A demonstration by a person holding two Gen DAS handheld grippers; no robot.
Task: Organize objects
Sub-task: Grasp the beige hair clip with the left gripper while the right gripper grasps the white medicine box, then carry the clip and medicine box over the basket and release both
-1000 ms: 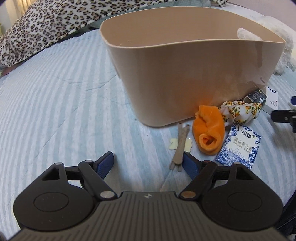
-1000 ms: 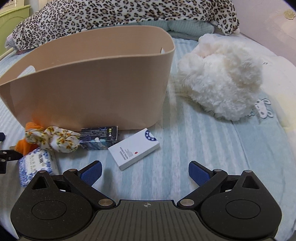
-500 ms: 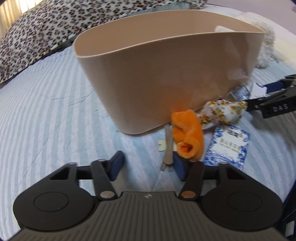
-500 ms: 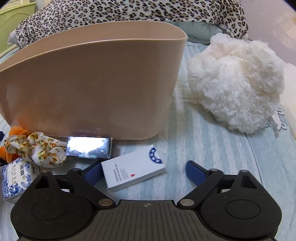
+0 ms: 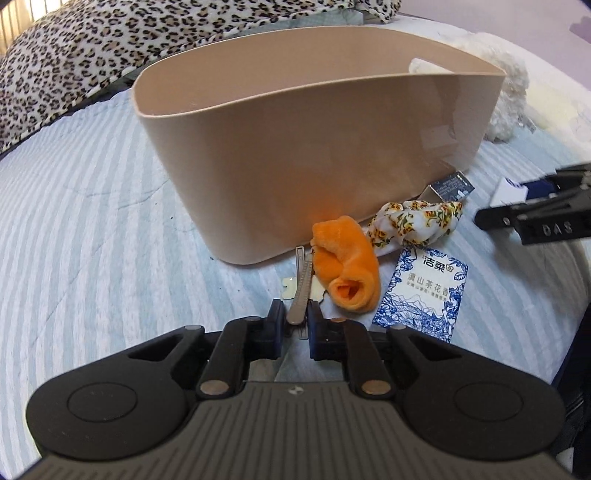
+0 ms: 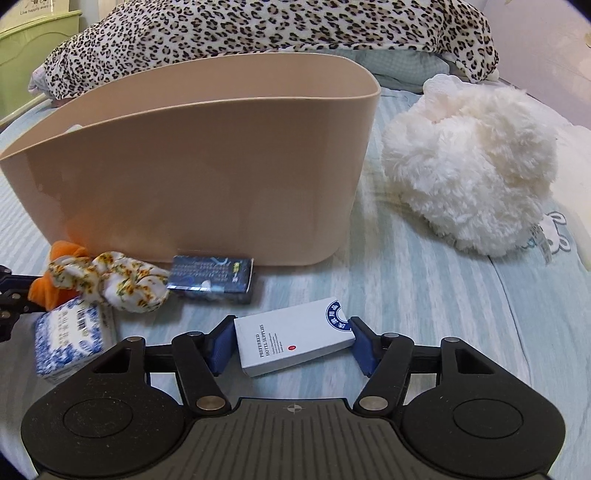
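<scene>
A beige basket (image 5: 332, 166) stands on the striped bed. At its foot lie an orange sock (image 5: 347, 266), a floral scrunchie (image 5: 413, 221), a blue-and-white tissue pack (image 5: 421, 291) and a dark box (image 5: 448, 186). My left gripper (image 5: 296, 317) is closing, and its pads meet the near end of a thin beige hair clip (image 5: 301, 291) lying on the sheet. In the right wrist view, my right gripper (image 6: 293, 347) is closing too. Its blue pads sit against both ends of a white card box (image 6: 295, 336), in front of the basket (image 6: 203, 166).
A white plush toy (image 6: 469, 184) lies right of the basket. A leopard-print blanket (image 6: 258, 29) is heaped behind it. The scrunchie (image 6: 114, 280), dark box (image 6: 210, 275) and tissue pack (image 6: 70, 339) sit left of the white box. Bare sheet spreads left of the basket.
Both pairs of jaws have come in from wide open. The left ones now pinch the hair clip; the right ones have moved up to the white box and closed on its ends.
</scene>
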